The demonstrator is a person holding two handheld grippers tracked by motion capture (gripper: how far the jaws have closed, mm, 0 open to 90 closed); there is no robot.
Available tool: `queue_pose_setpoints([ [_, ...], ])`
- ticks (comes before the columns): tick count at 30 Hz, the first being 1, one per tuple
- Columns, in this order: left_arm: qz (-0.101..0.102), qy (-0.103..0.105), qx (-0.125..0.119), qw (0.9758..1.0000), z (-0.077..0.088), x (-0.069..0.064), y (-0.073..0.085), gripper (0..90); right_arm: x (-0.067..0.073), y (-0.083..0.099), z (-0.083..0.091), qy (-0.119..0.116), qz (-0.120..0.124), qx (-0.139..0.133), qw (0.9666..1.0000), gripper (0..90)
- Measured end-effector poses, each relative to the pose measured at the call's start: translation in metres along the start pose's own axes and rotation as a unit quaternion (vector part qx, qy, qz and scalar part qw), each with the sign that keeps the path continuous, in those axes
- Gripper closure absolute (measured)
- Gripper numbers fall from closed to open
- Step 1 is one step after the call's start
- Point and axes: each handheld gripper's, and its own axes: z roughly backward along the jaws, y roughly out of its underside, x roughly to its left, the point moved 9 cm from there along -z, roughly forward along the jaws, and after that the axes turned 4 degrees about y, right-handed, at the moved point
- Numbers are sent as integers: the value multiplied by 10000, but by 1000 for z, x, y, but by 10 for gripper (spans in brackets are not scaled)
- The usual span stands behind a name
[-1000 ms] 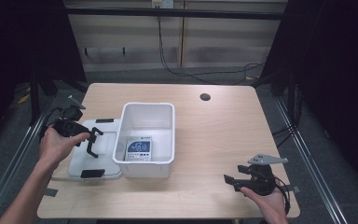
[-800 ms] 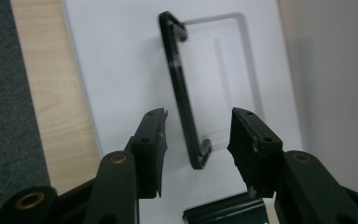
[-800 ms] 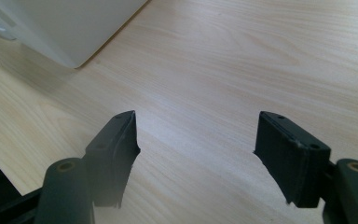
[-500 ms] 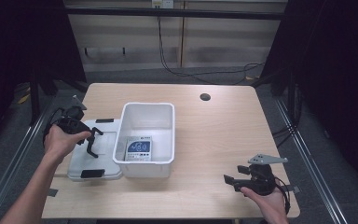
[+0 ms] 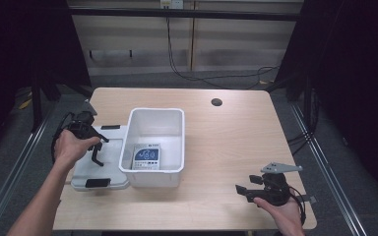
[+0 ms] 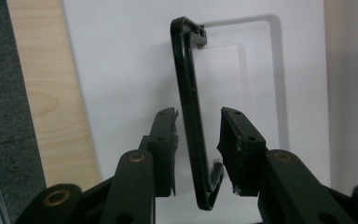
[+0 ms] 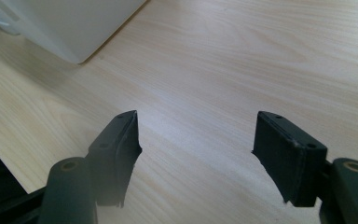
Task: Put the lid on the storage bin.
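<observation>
**Left jaws closing around lid handle, right idle**

Table (image 5: 236, 128): light wood. From the high view I see a white bin (image 5: 153, 145) left of centre with a printed card (image 5: 146, 157) lying in its bottom.

White lid (image 5: 98, 167) lies flat on the table, just beside the bin's left wall. It has one black clip (image 5: 98, 183) at the near end and another at the far end.

My left gripper (image 5: 96, 147) sits over the lid, jaws pointing down. The high view can't resolve what's between them. The left gripper view does: a black handle (image 6: 189, 107) standing up off the lid runs between the two pads. The jaws have just been closing; a narrow gap still shows on each side, so no clamp yet.

My right gripper (image 5: 243, 191) is near the front right edge, well apart from the bin. The right gripper view shows the jaws part open over bare wood, holding nothing, with the bin corner (image 7: 65, 23) at top left. Those jaws have just closed a little too.
</observation>
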Motion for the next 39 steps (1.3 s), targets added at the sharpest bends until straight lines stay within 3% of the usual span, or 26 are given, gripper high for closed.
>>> queue_pose_setpoints([
  [5,3,-132,92,9999,-5,1,0,695,0,0,0,3,5,1,10000,308],
  [11,109,-109,121,9998,-10,0,0,786,0,0,0,8,6,2,10000,292],
  [20,124,-170,171,9996,-11,0,0,787,-1,-1,0,42,-19,-22,10000,208],
  [39,175,-147,247,9994,-13,-15,-4,826,-2,0,0,105,-18,24,9999,199],
])
